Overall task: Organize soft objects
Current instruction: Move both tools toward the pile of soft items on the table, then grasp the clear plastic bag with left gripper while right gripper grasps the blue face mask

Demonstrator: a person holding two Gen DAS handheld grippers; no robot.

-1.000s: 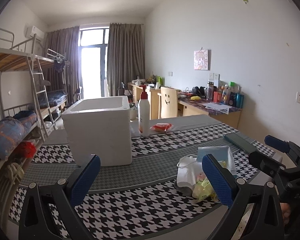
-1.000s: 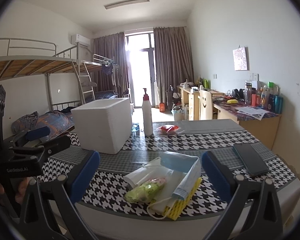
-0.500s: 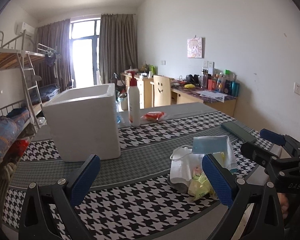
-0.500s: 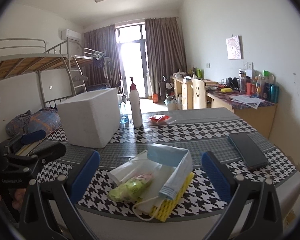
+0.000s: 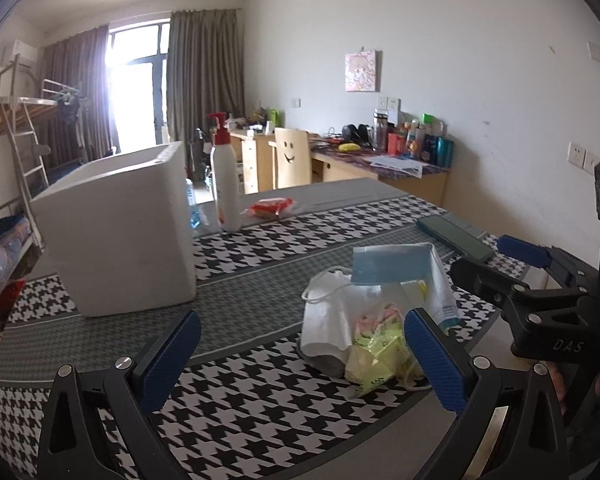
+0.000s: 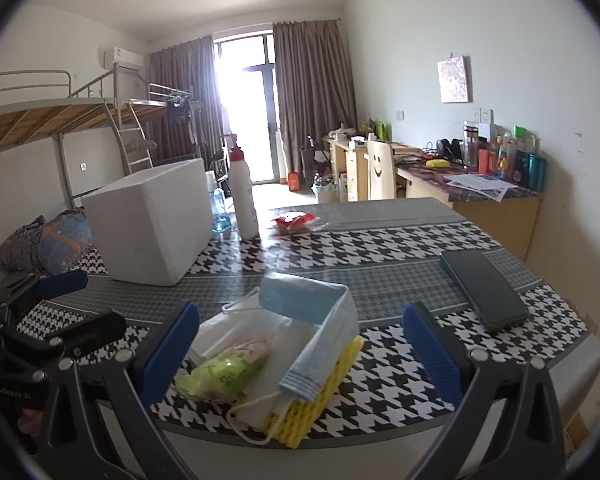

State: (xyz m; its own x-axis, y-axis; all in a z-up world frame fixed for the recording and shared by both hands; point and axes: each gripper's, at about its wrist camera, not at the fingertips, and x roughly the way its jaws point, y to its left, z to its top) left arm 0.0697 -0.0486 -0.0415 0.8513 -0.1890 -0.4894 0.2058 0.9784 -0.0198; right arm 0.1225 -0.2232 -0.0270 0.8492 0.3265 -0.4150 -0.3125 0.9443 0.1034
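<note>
We hold the right gripper [image 6: 300, 344] spread and empty, nearer and squarely facing the pile of soft things [image 6: 272, 356] at the table's near edge; the left gripper [image 5: 300, 356] (equally agape) sees it off to its right

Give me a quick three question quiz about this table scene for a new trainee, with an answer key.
1. True or false: the blue face mask lies on top of the pile of soft items.
2. Which object is farther from the pile: A, the white foam box, or B, the dark phone?
3. Fill in: both the left gripper and the right gripper are ____ and hold nothing.

Key: 1 true. 2 cannot be settled exactly; both sit apart from it, so accept A, the box, which looks farther back. 3 open.
</note>
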